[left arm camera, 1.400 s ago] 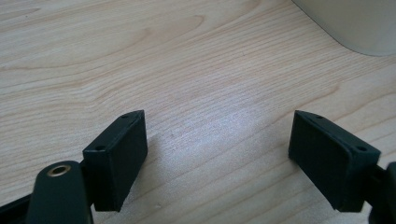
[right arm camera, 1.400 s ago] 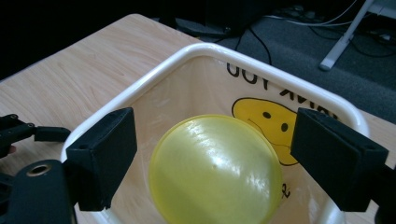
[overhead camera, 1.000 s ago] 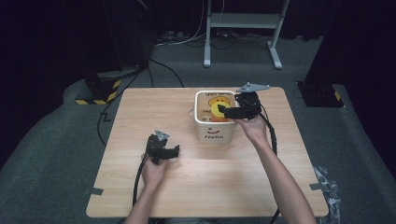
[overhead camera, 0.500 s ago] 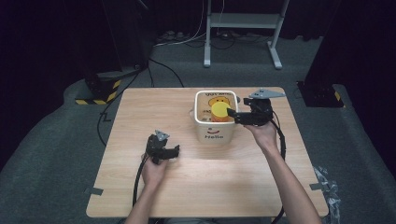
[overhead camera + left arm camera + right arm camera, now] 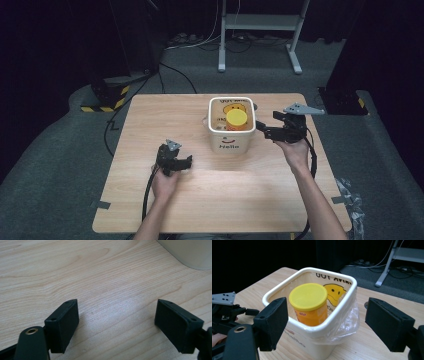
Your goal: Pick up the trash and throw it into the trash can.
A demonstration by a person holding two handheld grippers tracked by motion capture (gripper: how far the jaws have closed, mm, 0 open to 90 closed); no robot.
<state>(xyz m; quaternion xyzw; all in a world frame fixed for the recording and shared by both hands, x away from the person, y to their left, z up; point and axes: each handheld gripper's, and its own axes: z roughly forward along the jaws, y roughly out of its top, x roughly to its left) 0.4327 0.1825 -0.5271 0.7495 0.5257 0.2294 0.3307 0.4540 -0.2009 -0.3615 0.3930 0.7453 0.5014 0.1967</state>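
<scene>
A white square bin (image 5: pixel 231 136) with "Hello" printed on it stands on the wooden table (image 5: pixel 150 125), right of centre. An orange can with a yellow lid (image 5: pixel 236 118) stands upright inside it. My right gripper (image 5: pixel 263 130) hovers just right of the bin, open and holding nothing, jaws pointing at it. In the right gripper view the can (image 5: pixel 309 302) and the bin rim (image 5: pixel 337 315) sit between and beyond the open right gripper (image 5: pixel 329 318). My left gripper (image 5: pixel 186 163) rests low on the table left of the bin, open over bare wood (image 5: pixel 117 320).
A clear plastic liner (image 5: pixel 348 320) hangs over the bin's side. The bin's corner (image 5: pixel 192 252) is at the top right of the left gripper view. Cables trail from both grippers. A metal stand (image 5: pixel 257 30) and a striped floor block (image 5: pixel 102 97) lie beyond the table.
My right gripper has drawn back to the right from over the bin, and the yellow-lidded can stays inside. The left gripper has not moved.
</scene>
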